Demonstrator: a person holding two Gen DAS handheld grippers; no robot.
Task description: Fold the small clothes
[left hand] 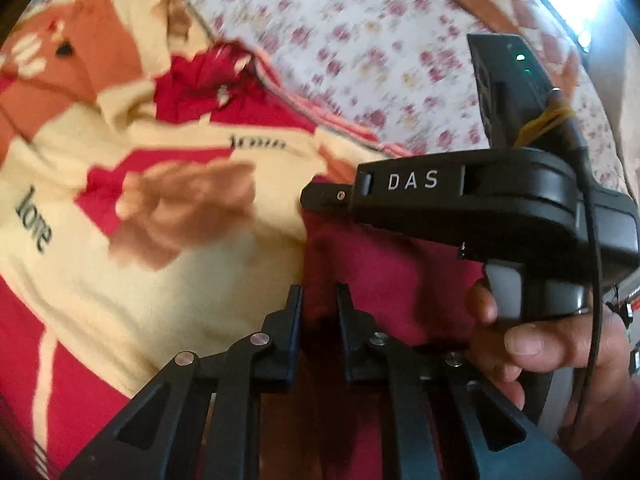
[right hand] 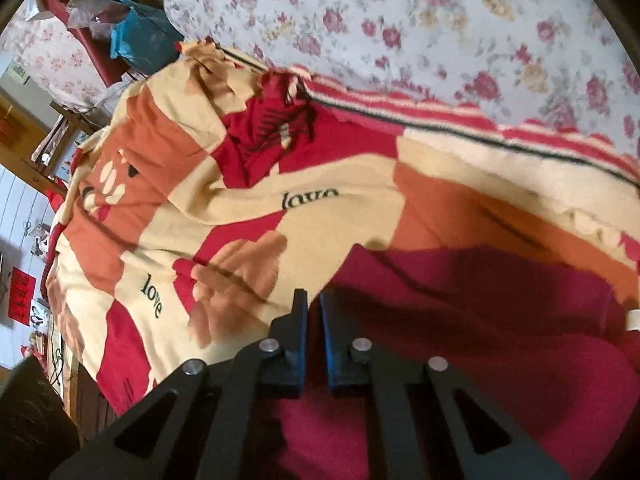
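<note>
left claw (left hand: pixel 318 296): closed, pinching a fold of dark red garment (left hand: pixel 384 280) | garment: lies on the patterned bedspread (left hand: pixel 192 280) near the bed's front edge | right claw (right hand: pixel 314 304): closed at the garment's left edge, grip unclear

The dark red garment (right hand: pixel 480 340) at the lower right of the frame is soft, matt cloth with a fuzzy nap. Under it the patchwork cover (right hand: pixel 248 216) looks like smooth printed cotton, cream, orange and red. The floral sheet (right hand: pixel 420 20) at the top is thin matt fabric. The right gripper (left hand: pixel 472 208) is matt black plastic, with bright metal pins on its links
</note>
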